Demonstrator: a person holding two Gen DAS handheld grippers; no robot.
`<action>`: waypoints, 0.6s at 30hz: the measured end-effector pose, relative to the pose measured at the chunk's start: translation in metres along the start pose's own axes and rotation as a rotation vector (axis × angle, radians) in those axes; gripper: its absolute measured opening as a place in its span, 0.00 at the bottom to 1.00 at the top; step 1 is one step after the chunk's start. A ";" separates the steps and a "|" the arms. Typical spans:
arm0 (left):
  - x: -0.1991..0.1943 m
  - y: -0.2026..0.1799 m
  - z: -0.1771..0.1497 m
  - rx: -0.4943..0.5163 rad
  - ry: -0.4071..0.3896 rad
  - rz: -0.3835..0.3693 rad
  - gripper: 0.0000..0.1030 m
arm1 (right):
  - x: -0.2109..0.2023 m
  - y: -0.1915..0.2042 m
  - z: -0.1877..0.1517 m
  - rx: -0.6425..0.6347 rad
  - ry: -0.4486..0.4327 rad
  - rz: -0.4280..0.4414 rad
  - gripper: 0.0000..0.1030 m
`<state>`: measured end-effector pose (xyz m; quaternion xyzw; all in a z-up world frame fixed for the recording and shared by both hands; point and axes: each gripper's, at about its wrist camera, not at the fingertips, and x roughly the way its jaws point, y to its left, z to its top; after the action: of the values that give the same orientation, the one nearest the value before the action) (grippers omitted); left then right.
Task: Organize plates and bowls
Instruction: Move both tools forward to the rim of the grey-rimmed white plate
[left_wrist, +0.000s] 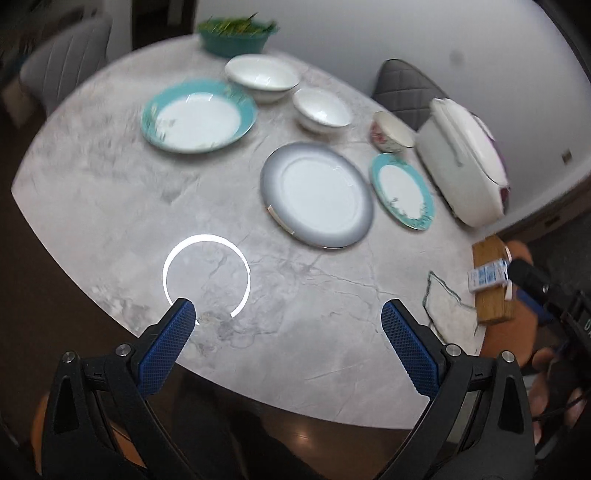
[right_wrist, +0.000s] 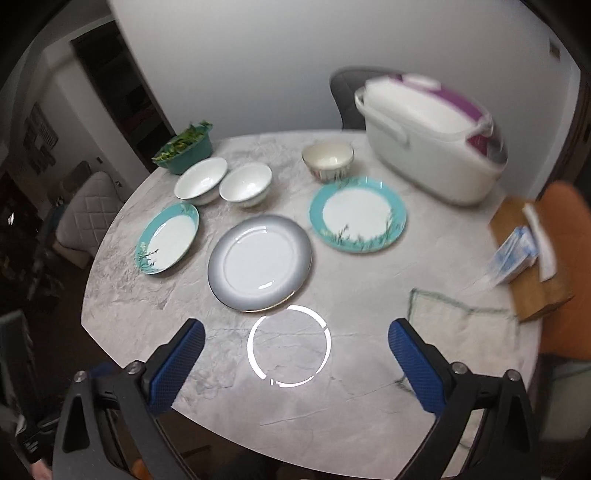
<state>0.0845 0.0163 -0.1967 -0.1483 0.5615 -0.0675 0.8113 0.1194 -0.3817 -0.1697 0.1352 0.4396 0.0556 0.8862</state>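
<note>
Two claws hover over the near edge of a marble table (right_wrist: 155, 332), both spread wide and holding nothing: the left claw (left_wrist: 288, 317) and the right claw (right_wrist: 295, 339). Just ahead of the right claw lies a grey plate (right_wrist: 260, 262), flanked by a teal plate (right_wrist: 168, 240) to its left and a second teal plate (right_wrist: 357, 214) ahead to the right. A cloth (right_wrist: 461, 325) lies right of that claw. Farther off sit two white bowls (right_wrist: 201, 181) (right_wrist: 245, 184), touching, and a floral bowl (right_wrist: 328, 160) apart. Beyond stand a green basin (right_wrist: 184, 149) and a white container (right_wrist: 432, 147).
</note>
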 end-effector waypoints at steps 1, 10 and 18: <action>0.015 0.006 0.008 0.025 0.008 0.001 0.99 | 0.011 -0.006 0.002 0.040 0.022 0.015 0.92; 0.124 0.042 0.101 0.214 0.139 -0.185 0.99 | 0.109 -0.024 0.018 0.259 0.059 0.140 0.87; 0.199 0.044 0.168 0.234 0.226 -0.176 0.86 | 0.189 -0.036 0.025 0.247 0.151 0.274 0.58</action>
<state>0.3106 0.0306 -0.3332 -0.0930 0.6223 -0.2193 0.7457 0.2532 -0.3803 -0.3098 0.2970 0.4858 0.1311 0.8115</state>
